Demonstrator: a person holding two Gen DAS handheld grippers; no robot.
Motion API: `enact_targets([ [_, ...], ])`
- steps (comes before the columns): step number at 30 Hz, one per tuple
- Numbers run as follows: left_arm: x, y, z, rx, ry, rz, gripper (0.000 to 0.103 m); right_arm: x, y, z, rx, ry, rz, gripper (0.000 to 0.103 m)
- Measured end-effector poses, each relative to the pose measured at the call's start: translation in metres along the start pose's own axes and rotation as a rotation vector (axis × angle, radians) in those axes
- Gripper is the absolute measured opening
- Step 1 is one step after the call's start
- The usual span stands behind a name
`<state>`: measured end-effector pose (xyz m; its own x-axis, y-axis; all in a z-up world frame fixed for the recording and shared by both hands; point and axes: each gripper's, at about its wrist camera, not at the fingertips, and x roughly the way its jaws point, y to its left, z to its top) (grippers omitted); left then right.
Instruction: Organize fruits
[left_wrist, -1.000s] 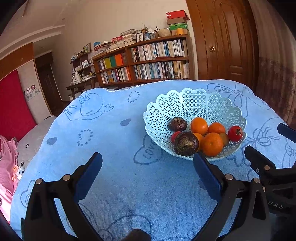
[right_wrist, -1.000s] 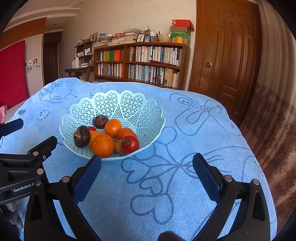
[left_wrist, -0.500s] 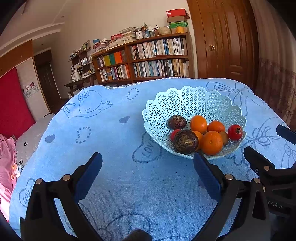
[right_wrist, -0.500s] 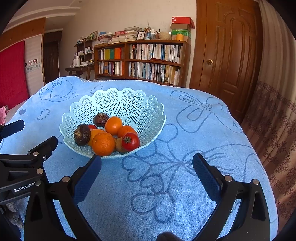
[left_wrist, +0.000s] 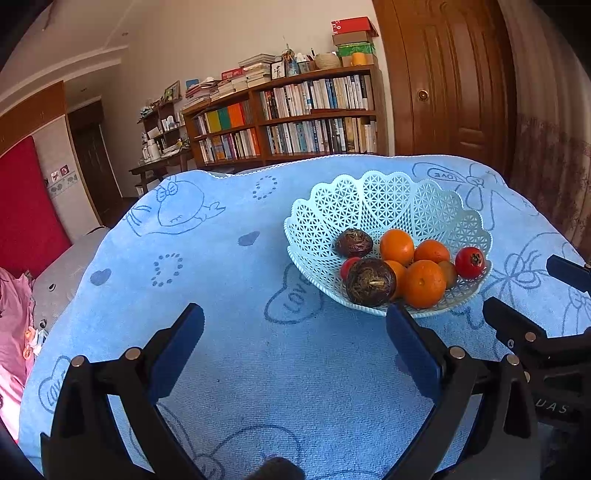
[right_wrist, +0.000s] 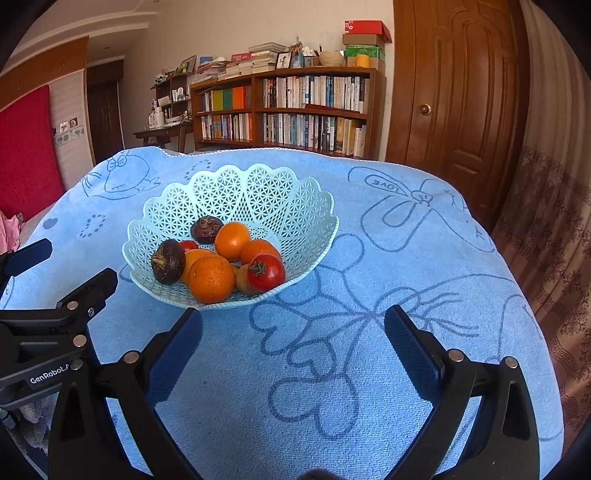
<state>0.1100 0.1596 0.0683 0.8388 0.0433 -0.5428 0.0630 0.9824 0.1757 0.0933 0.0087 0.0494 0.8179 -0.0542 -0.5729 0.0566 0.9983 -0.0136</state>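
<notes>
Left gripper (left_wrist: 295, 328) had fingers (left_wrist: 177, 343) spread wide, nothing between them, hovering over the blue cloth (left_wrist: 229, 288). Right gripper (right_wrist: 293, 332) same: fingers (right_wrist: 412, 350) wide apart, empty, over the cloth's heart drawings. Each gripper showed at the edge of the other's view, side by side, both near the front of the basket (left_wrist: 388, 206).

Basket was pale green lattice plastic with a scalloped rim, sitting on the cloth, ahead-right of the left gripper and ahead-left of the right one. All fruit lay inside it, piled toward the near side: oranges (right_wrist: 211, 278), a red tomato (right_wrist: 266, 272) at the right edge, a second red one mostly hidden, two dark wrinkled fruits (left_wrist: 370, 282), a brownish one partly hidden behind an orange.

Bookshelf (right_wrist: 288, 107) and wooden door (right_wrist: 458, 92) stood behind.
</notes>
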Motion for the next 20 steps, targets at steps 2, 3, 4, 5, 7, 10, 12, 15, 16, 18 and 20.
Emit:
enact_targets([
  [2, -0.0002, -0.0002, 0.0000, 0.000, 0.000, 0.000, 0.100, -0.0029, 0.0029, -0.0001, -0.018, -0.020, -0.016, 0.098],
  [3, -0.0002, -0.0002, 0.0000, 0.000, -0.001, 0.001, 0.100, -0.0044, 0.0043, 0.0003, -0.027, -0.030, -0.025, 0.098],
  [4, -0.0002, -0.0003, 0.0000, -0.001, 0.000, 0.000, 0.100, -0.0057, 0.0053, 0.0006, -0.034, -0.038, -0.033, 0.098],
  [5, 0.0003, 0.0001, 0.0000, -0.002, 0.000, 0.000, 0.100, -0.0066, 0.0057, 0.0007, -0.040, -0.045, -0.041, 0.098],
  [7, 0.0001, -0.0005, -0.0001, 0.000, 0.000, 0.000, 0.100, -0.0079, 0.0062, 0.0014, -0.046, -0.051, -0.051, 0.098],
  [10, -0.0001, -0.0006, 0.0000, 0.001, 0.000, 0.002, 0.100, -0.0090, 0.0073, 0.0019, -0.056, -0.059, -0.075, 0.098],
  [12, 0.0002, 0.0011, 0.0002, -0.001, 0.001, 0.003, 0.100, -0.0089, 0.0078, 0.0024, -0.060, -0.057, -0.083, 0.098],
  [15, 0.0015, 0.0036, -0.0005, -0.009, 0.005, 0.001, 0.100, -0.0073, 0.0077, 0.0025, -0.058, -0.045, -0.098, 0.098],
  [16, 0.0018, 0.0042, -0.0009, -0.011, 0.007, -0.001, 0.100, -0.0067, 0.0073, 0.0026, -0.056, -0.041, -0.098, 0.098],
  [18, 0.0023, 0.0046, -0.0009, -0.013, 0.008, 0.001, 0.100, -0.0054, 0.0059, 0.0027, -0.048, -0.033, -0.102, 0.098],
  [20, 0.0030, 0.0058, -0.0014, -0.015, 0.008, 0.000, 0.100, -0.0046, 0.0037, 0.0026, -0.039, -0.028, -0.106, 0.098],
])
